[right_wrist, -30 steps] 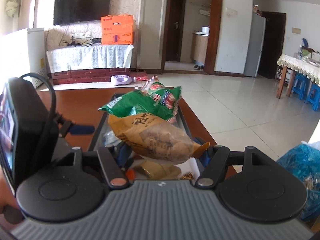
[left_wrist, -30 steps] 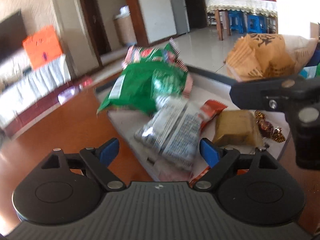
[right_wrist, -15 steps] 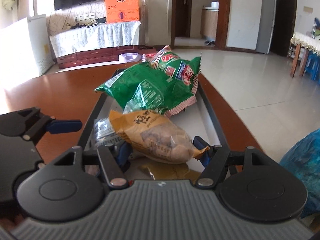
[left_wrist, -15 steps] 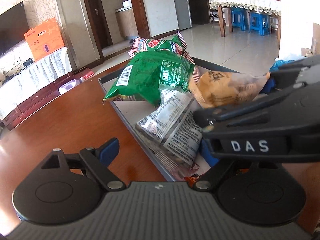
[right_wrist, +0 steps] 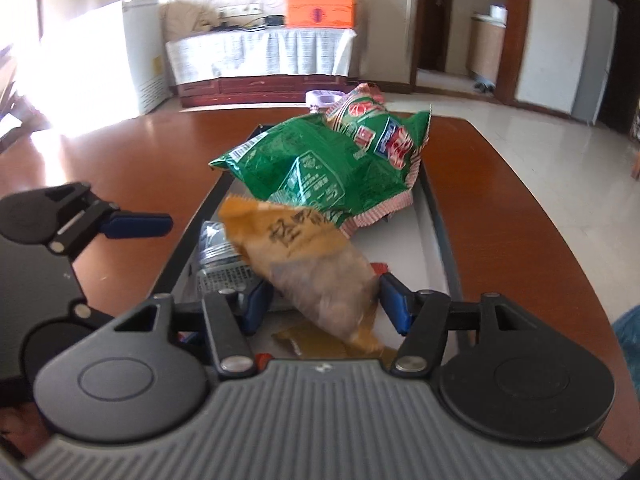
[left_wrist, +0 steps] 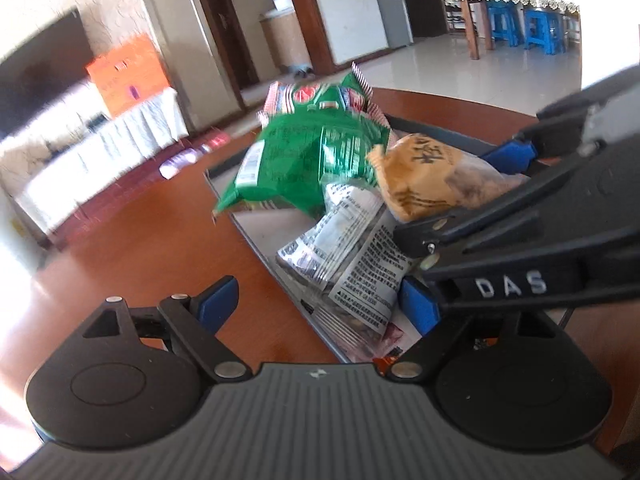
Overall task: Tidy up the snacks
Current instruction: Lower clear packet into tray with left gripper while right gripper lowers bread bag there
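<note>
Snacks crowd a grey tray on the brown table. My right claw grips the tan snack bag by its end, low over the tray, probably to set it beside the green bags. My left claw waits wide and empty at the tray's edge.

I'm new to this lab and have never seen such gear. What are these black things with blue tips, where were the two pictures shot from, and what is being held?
They are two-finger tools that a person holds, one per hand, each with a fisheye camera looking along its fingers. One picture comes from the left tool, one from the right. The right hand-held gripper is shut on a tan paper-and-clear-plastic snack bag, held over a dark-rimmed rectangular tray on a reddish-brown wooden table. The left hand-held gripper is open and holds nothing. In the tray lie a crinkled green foil snack bag and silver printed foil packets.
</note>
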### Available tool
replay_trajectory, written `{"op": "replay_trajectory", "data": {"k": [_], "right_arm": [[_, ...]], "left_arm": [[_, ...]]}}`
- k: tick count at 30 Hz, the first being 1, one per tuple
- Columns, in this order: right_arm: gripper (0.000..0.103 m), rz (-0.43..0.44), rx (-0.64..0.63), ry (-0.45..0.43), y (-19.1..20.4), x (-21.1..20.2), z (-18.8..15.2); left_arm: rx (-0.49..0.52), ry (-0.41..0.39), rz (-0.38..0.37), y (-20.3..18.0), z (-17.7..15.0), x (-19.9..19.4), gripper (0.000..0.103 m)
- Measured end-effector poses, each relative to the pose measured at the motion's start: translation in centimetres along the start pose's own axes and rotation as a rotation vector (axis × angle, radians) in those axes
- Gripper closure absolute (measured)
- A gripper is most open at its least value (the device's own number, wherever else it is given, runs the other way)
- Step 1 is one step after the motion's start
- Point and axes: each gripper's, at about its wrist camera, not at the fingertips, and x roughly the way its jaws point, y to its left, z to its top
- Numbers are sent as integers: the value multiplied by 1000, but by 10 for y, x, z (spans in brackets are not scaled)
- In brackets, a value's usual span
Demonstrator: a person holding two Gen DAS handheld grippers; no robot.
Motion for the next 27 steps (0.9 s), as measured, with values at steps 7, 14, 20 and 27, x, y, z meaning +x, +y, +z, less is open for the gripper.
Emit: {"op": "replay_trajectory", "data": {"k": [7,14,20,27], "right_arm": [[50,-28,2,-9,6,-12,-3],[53,-68,-26,-18,11,-11,-5],[47,-76,-9,-38,13,-18,-10],[45,-78,1,-64,15,-33,-19]], "left_arm": [[29,-73,-10,-11,-3,-37,15],[38,-70,-50,-28,1,-55,14],[18,-50,-38,-28,-4,-56,13],[29,-75,-29,-31,-7,-61,13]]}}
